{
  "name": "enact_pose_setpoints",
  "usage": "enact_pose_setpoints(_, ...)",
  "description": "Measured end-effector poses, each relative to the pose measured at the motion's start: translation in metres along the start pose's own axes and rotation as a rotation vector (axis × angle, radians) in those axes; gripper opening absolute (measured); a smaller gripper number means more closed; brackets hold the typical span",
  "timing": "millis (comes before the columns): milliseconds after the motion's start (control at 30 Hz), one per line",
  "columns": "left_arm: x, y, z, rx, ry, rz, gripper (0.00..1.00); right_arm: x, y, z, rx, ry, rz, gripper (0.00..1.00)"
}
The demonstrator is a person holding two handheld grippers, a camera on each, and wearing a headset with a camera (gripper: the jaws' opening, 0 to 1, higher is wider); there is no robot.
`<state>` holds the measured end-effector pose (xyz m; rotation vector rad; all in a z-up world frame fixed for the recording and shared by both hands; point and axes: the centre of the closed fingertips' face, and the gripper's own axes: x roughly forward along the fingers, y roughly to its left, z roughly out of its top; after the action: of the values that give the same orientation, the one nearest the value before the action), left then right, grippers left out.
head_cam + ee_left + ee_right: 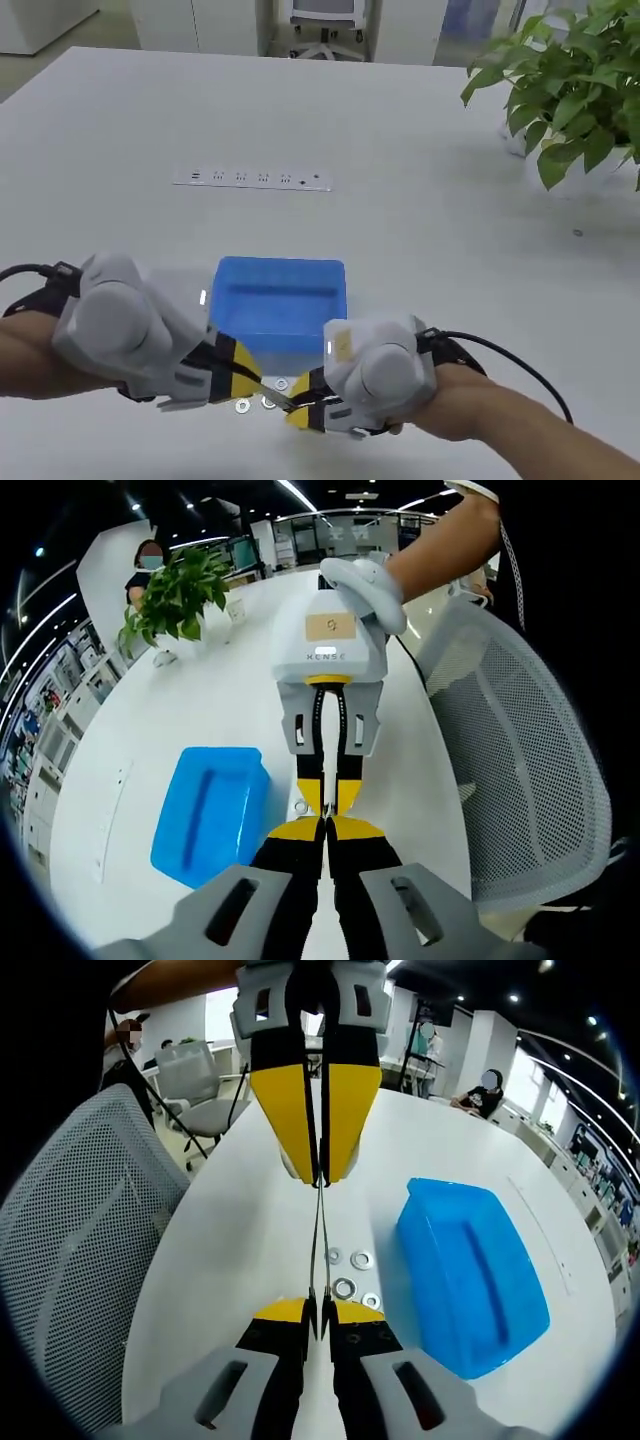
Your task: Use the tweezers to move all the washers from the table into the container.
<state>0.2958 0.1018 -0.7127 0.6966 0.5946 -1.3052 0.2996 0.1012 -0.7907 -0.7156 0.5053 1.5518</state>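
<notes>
Washers (345, 1287), where are they lying?

Loose on the white worktop (420, 200), four of them in the right gripper view, in a small cluster just beside the near wall of the blue container (470, 1270). None of them can be seen inside it.

And the tweezers (318, 1250)?

Off the worktop, stretched between the two grippers, which face each other tip to tip. They cross just above the cluster of washers.

Which gripper is which from the head view?

The left gripper (252, 378) reaches in from the left and the right gripper (300, 410) from the right, and both are at the near edge, in front of the container.

How do the jaws stand?

On the left gripper the yellow jaws are pressed together on one end of the tweezers. The right gripper's jaws are closed on the other end, with the thin metal legs running out from between them.

Anything else around?

A white power strip (250, 180) lies flat beyond the container, well apart from it. A potted plant (570, 90) stands at the far right of the worktop, and a mesh chair (520, 760) is off to the side.
</notes>
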Motion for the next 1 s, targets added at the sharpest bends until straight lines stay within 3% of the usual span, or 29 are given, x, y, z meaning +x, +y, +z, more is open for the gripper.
enact_pose_setpoints(533, 0.008, -0.007, 0.021, 0.034, -0.043, -0.024, 0.06, 0.007, 0.005, 0.008, 0.006, -0.025, 0.012, 0.09)
enact_pose_setpoints(833, 0.014, -0.01, 0.024, 0.035, -0.072, -0.041, 0.06, 0.006, 0.008, 0.004, 0.002, -0.019, 0.018, 0.08)
enact_pose_setpoints(1000, 0.017, -0.009, 0.018, 0.039, -0.058, -0.041, 0.06, 0.007, 0.008, 0.005, 0.002, -0.019, 0.02, 0.08)
